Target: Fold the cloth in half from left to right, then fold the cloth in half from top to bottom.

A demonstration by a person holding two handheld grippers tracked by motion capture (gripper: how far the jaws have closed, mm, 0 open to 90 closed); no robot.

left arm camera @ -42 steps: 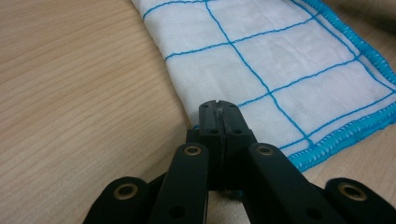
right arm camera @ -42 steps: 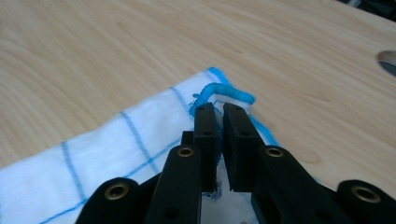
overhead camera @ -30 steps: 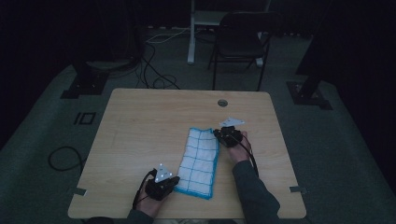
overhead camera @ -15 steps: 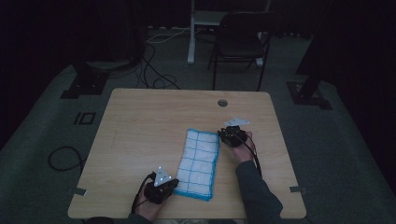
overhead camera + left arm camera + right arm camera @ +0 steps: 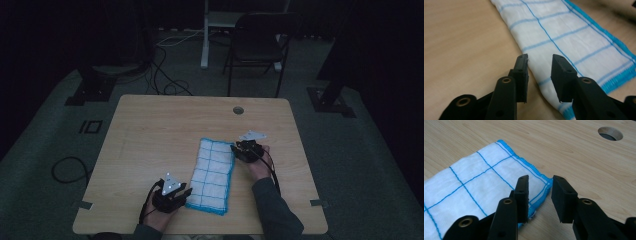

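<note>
A white cloth (image 5: 214,174) with a blue grid and blue hem lies folded flat on the wooden table (image 5: 160,130). My left gripper (image 5: 186,192) sits at its near left corner. In the left gripper view the cloth (image 5: 564,32) has its folded edge between the parted jaws of that gripper (image 5: 539,58), and the pads are off it. My right gripper (image 5: 234,150) is at the far right corner. There the cloth (image 5: 474,180) has its hemmed corner between the jaws of the right gripper (image 5: 539,180), also untouched. Both pairs of jaws have just been opening.
A round cable hole (image 5: 238,110) pierces the table near its far edge, also seen as the hole (image 5: 610,133) beyond the right jaws. A dark chair (image 5: 260,45) stands behind the table. Cables (image 5: 165,75) run over the floor at the left.
The right gripper has edged slightly to the right, off the cloth's far corner. The left hand stays at the near corner, and the cloth lies flat as before.
</note>
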